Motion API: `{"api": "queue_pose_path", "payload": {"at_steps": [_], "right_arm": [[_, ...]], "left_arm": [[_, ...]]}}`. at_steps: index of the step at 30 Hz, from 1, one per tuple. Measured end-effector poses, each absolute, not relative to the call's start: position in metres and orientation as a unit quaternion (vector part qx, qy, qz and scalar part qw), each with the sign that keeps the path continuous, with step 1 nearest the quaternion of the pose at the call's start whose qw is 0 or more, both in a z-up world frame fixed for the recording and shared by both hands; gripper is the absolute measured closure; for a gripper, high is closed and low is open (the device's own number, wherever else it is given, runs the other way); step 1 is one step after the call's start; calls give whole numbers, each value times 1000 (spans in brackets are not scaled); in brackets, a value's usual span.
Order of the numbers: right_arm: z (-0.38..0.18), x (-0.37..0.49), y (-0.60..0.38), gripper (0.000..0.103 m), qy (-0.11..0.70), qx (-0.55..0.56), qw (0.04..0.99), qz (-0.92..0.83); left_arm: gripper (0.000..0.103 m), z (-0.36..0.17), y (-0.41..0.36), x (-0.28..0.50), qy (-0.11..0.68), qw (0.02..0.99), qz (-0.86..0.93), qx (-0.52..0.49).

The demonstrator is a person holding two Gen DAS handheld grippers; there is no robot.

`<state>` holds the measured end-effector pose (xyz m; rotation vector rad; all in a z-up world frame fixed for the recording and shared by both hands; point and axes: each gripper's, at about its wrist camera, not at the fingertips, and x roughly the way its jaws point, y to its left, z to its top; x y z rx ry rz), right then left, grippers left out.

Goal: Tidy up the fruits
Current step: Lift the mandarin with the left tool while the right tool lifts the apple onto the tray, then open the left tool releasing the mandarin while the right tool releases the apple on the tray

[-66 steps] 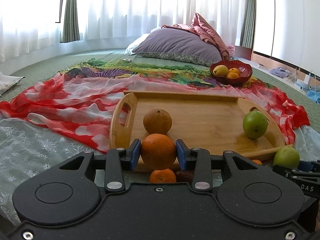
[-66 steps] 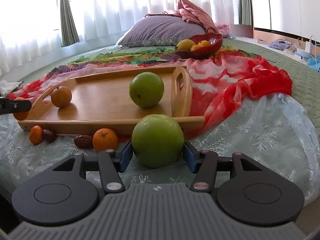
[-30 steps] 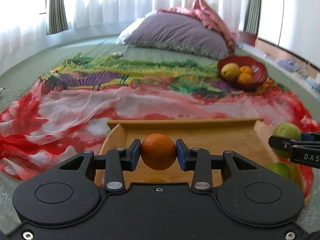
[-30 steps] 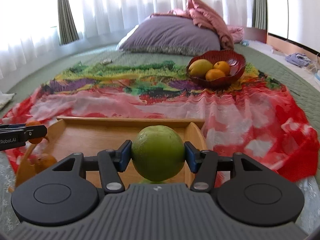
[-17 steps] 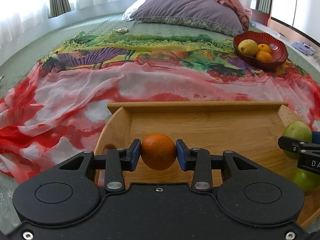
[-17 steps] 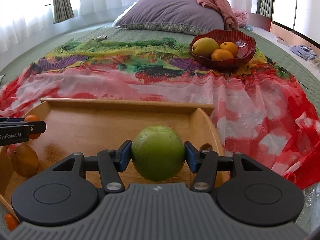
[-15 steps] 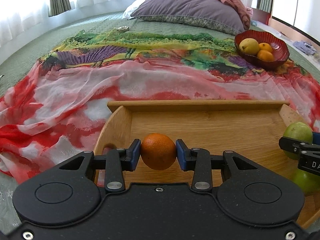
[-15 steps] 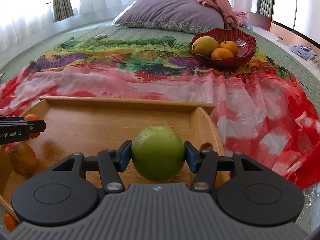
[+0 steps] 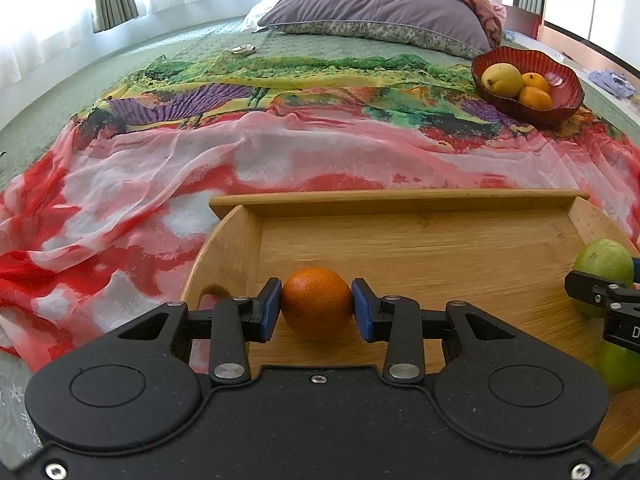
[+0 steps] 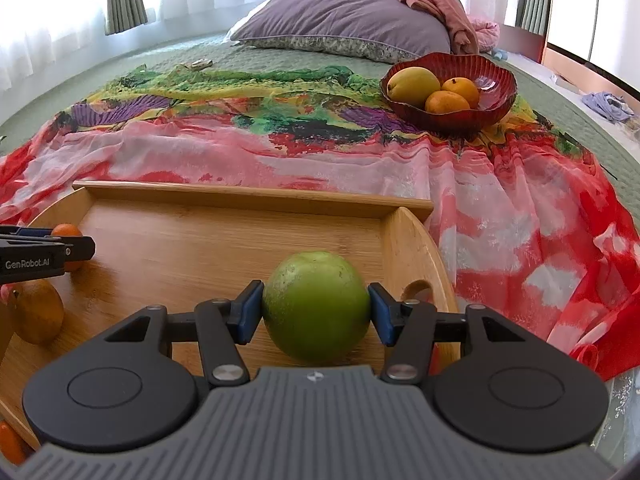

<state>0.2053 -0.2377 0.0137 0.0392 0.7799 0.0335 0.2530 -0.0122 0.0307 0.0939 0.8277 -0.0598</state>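
My left gripper is shut on an orange and holds it low over the left part of the wooden tray. My right gripper is shut on a green apple over the right part of the same tray. The right gripper and its apple show at the right edge of the left wrist view, above a second green fruit on the tray. A brownish fruit lies at the tray's left end.
A red bowl holding a yellow fruit and two oranges stands beyond the tray on a colourful scarf. A purple pillow lies further back. A small orange lies on the bed in front of the tray.
Both grippers have carried their fruits from in front of the tray to over it, then lowered them towards its floor. The view has tilted down.
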Motion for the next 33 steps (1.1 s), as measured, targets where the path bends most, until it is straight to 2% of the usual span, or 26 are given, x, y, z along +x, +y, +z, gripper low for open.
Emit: {"api": "queue_pose_path", "payload": {"at_steps": [15, 20, 26, 30, 33], "right_arm": [[13, 202, -234, 42, 376, 9, 926, 17], [17, 199, -234, 39, 369, 2, 929, 16], [22, 194, -235, 33, 362, -7, 932, 17], [26, 189, -235, 32, 356, -11, 934, 20], [28, 185, -233, 31, 353, -22, 935, 22]], "left_arm": [[66, 30, -16, 250, 398, 915, -30, 61], [65, 30, -16, 250, 398, 915, -30, 60], [48, 37, -18, 243, 389, 918, -32, 72], [28, 45, -18, 234, 377, 922, -35, 80], [23, 51, -18, 223, 362, 927, -43, 87]]}}
